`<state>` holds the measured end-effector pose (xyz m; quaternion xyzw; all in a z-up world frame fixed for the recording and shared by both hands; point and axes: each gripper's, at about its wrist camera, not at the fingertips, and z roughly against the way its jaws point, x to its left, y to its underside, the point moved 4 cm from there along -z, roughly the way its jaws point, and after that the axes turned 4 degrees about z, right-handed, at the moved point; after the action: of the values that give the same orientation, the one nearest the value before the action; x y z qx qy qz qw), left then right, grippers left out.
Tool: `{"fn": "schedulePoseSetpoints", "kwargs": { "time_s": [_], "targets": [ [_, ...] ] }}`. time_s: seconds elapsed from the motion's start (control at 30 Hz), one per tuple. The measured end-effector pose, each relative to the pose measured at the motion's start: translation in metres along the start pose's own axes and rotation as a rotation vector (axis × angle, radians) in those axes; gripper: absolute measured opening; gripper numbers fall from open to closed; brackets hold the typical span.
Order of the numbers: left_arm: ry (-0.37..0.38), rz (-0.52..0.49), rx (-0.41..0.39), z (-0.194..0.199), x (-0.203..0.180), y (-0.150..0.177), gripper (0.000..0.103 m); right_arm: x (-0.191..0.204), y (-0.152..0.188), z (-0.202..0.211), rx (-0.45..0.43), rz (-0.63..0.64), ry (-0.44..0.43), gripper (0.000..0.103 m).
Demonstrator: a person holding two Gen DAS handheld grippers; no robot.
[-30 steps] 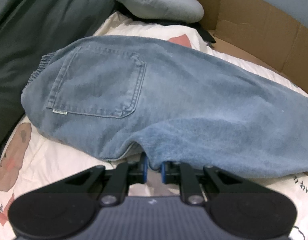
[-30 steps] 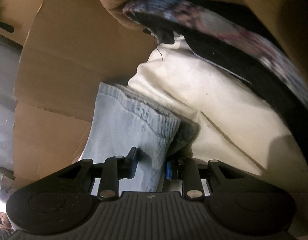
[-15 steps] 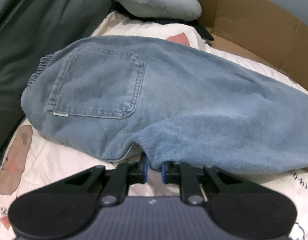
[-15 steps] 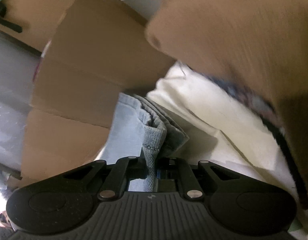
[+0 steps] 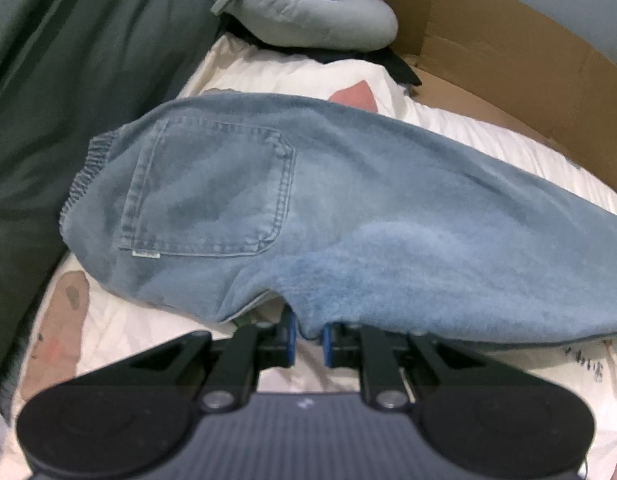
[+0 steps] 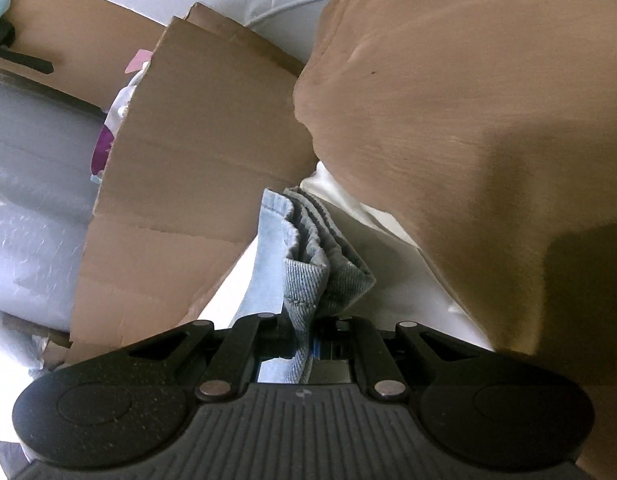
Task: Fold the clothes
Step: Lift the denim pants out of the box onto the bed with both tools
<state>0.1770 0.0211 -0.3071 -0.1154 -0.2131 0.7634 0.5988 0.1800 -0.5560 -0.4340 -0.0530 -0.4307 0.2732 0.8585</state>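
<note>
Jeans: soft, faded light blue; they lie stretched across the white sheet, running off to the right.
Pocket: a sewn square patch on top of the jeans, with a tiny label at its bottom corner.
Waistband: ribbed edge at the left end, next to the dark green fabric.
Leg end: bunched in folds, showing the hem stitching.
Left gripper: jaws pinching the near edge of the jeans.
Right gripper: jaws pressed together on the leg end.
Around: brown cardboard behind the sheet, a grey rolled garment at the back, tan cloth above the right gripper.
</note>
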Motion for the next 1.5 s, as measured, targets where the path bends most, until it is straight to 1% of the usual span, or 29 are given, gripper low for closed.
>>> {"fn": "schedulePoseSetpoints", "kwargs": {
  "time_s": [0.1, 0.2, 0.3, 0.4, 0.43, 0.5, 0.57, 0.67, 0.83, 0.97, 1.2, 1.3, 1.5],
  "targets": [
    [-0.003, -0.008, 0.009, 0.007, 0.0, 0.008, 0.013, -0.006, 0.005, 0.012, 0.011, -0.001, 0.008, 0.006],
    [-0.005, -0.004, 0.016, 0.012, -0.001, 0.018, 0.013, -0.001, 0.004, 0.017, 0.018, 0.006, 0.023, 0.006],
    [-0.001, 0.001, 0.018, 0.018, -0.001, 0.031, 0.012, 0.0, 0.022, 0.036, 0.026, -0.001, 0.043, 0.006],
    [0.006, 0.009, 0.025, 0.021, -0.001, 0.042, 0.012, 0.009, 0.05, 0.088, 0.041, 0.02, 0.068, 0.006],
    [0.01, 0.011, 0.027, 0.023, 0.0, 0.045, 0.012, 0.005, 0.059, 0.11, 0.046, 0.026, 0.075, 0.006],
    [0.024, 0.011, 0.03, 0.026, 0.001, 0.05, 0.012, -0.014, 0.076, 0.153, 0.051, 0.032, 0.089, 0.006],
    [0.034, 0.012, 0.036, 0.027, 0.001, 0.052, 0.012, -0.02, 0.086, 0.174, 0.05, 0.026, 0.1, 0.006],
    [0.031, 0.007, 0.048, 0.031, 0.002, 0.058, 0.012, -0.021, 0.093, 0.186, 0.051, 0.022, 0.104, 0.006],
    [-0.001, -0.027, 0.07, 0.031, 0.0, 0.061, 0.011, -0.031, 0.109, 0.205, 0.057, 0.029, 0.102, 0.006],
    [-0.018, -0.04, 0.074, 0.036, 0.001, 0.057, 0.011, -0.048, 0.13, 0.228, 0.051, 0.01, 0.117, 0.005],
    [-0.004, -0.041, 0.067, 0.039, 0.007, 0.065, 0.011, -0.074, 0.162, 0.266, 0.07, 0.016, 0.172, 0.006],
    [0.01, -0.039, 0.076, 0.037, 0.008, 0.072, 0.011, -0.087, 0.167, 0.281, 0.078, 0.007, 0.201, 0.006],
    [0.023, -0.075, 0.09, 0.033, -0.001, 0.09, 0.011, -0.113, 0.176, 0.302, 0.082, -0.004, 0.261, 0.006]
  ]
}}
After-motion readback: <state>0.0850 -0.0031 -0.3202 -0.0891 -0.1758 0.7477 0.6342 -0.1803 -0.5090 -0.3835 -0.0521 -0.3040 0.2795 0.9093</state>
